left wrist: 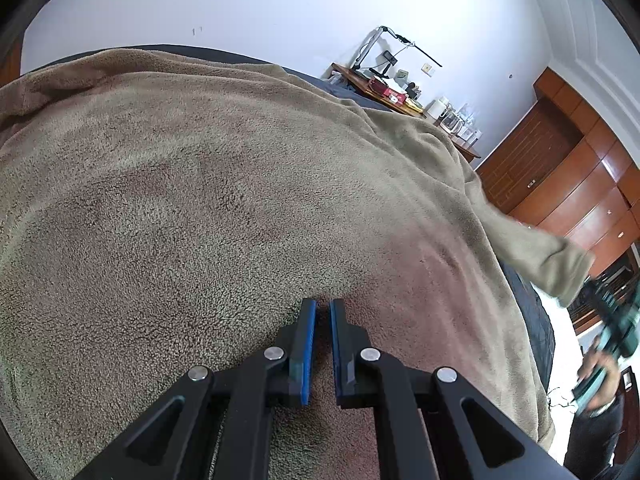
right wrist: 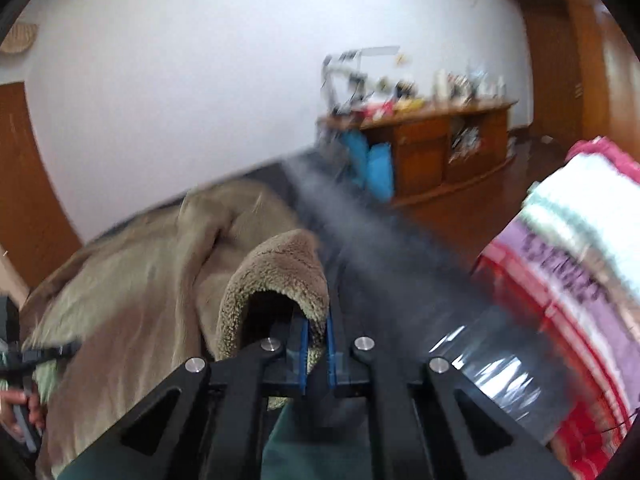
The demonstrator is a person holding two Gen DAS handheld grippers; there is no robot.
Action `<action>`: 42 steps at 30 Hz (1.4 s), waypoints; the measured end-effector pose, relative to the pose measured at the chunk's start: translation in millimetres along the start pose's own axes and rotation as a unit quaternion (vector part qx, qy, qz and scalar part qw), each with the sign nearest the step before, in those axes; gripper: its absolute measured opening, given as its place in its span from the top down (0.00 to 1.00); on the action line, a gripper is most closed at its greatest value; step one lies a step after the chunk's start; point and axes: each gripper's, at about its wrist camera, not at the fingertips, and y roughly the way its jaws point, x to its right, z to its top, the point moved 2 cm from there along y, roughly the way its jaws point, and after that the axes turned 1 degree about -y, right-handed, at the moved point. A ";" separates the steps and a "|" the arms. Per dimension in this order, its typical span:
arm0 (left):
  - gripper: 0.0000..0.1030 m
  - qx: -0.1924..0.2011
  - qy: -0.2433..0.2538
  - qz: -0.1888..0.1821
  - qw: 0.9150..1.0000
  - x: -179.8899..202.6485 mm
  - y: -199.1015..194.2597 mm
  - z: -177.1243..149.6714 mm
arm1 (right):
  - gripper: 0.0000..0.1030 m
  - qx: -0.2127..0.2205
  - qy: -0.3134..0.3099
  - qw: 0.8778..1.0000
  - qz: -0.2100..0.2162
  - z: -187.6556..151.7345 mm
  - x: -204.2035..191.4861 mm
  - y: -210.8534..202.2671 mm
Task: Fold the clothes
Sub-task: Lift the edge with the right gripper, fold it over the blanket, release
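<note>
The right gripper point(right wrist: 316, 330) clamps the fleece garment's point(left wrist: 224, 184) sleeve point(right wrist: 280, 276); the left gripper point(left wrist: 323, 308), nearly closed and empty, rests on the garment.

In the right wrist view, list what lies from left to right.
Hand → fleece garment → cuff clamped in the right gripper → blue bags → wooden cabinet → bagged folded textiles.

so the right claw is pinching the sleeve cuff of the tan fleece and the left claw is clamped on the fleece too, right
Not quite. The right claw is indeed pinching the sleeve cuff of the tan fleece, as the right wrist view shows. But the left claw is not clamped on it: the left wrist view shows its blue pads nearly together with an empty gap between them, poised over the fleece with no fabric caught.
</note>
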 end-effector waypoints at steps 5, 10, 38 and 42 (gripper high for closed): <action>0.92 0.000 -0.001 -0.001 1.000 -0.5 0.5 0.2 | 0.93 0.086 0.041 0.994 -0.052 62.3 34.6 -31.6; 0.92 0.001 -0.001 -0.001 1.000 -0.4 0.8 0.4 | 0.93 0.158 0.075 0.981 -0.086 116.9 58.8 -56.9; 0.92 0.079 -0.035 0.028 0.996 -10.6 -48.8 10.9 | 0.93 0.045 -0.071 0.967 0.240 80.1 -259.7 31.0; 0.92 0.090 -0.041 0.029 0.995 -9.1 -52.0 12.0 | 0.93 -0.013 -0.112 0.962 0.247 29.4 -302.4 65.4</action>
